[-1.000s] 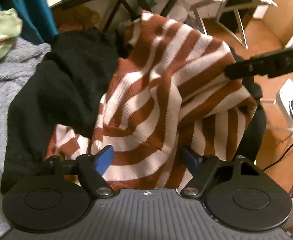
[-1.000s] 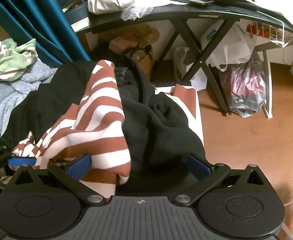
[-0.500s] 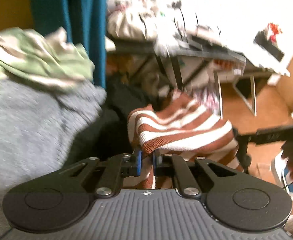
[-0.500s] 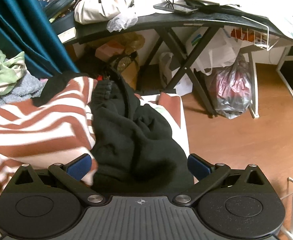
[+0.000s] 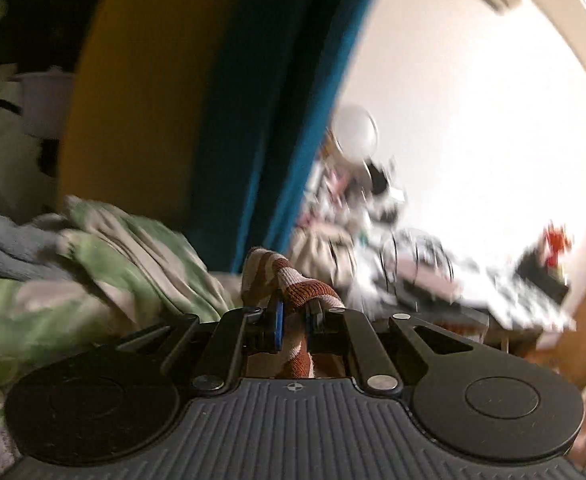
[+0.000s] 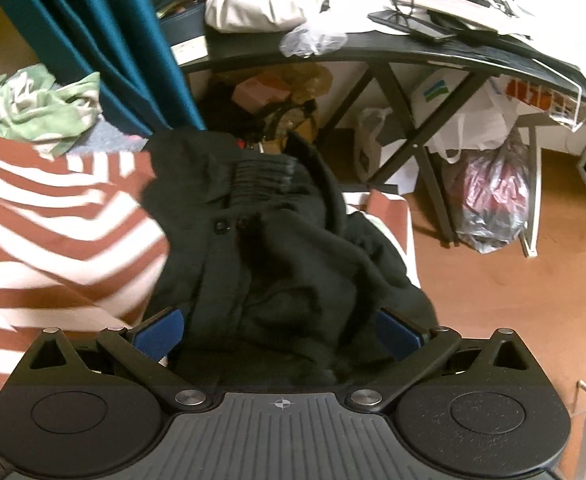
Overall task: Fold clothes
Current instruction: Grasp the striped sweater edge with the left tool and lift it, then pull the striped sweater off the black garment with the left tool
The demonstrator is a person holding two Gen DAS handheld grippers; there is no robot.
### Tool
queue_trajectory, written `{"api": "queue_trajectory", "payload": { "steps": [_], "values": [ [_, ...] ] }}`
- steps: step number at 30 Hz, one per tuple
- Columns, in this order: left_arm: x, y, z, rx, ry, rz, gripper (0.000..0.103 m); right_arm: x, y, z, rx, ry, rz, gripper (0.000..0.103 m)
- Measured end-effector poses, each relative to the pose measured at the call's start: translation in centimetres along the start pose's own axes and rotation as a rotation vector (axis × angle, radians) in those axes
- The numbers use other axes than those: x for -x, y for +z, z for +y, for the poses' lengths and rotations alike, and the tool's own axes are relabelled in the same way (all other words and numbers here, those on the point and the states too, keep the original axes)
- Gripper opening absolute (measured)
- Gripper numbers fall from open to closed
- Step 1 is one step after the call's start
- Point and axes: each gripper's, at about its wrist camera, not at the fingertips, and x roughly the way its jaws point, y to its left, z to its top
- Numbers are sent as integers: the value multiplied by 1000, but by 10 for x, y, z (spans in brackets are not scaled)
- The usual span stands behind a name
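Lifting the striped sweater (image 5: 293, 280) clear of the pile, judging by the left gripper (image 5: 295, 326) pinching a rust-and-cream knit fold tight between its blue pads, camera tipping up toward the teal curtain (image 5: 261, 120). Hanging wide open over the black garment (image 6: 285, 248), the right gripper (image 6: 279, 334), gripping nothing. Spreading out to the right gripper's left, the sweater's broad stripes, blurred and rumpled. Next, probably: catching a second edge with the free gripper, then shaking flat before folding.

Rust-and-white striped sweater (image 6: 53, 232), lifted, bunched
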Motion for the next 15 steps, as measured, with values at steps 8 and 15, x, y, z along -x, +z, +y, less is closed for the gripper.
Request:
{"api": "queue_trajectory", "payload": {
  "steps": [8,15],
  "values": [
    [11,5,30,103,29,-2,10,-17,1,18,17,0,39,102],
    [13,26,40,125,38,-75,10,-22,4,21,-36,19,59,102]
  ]
}}
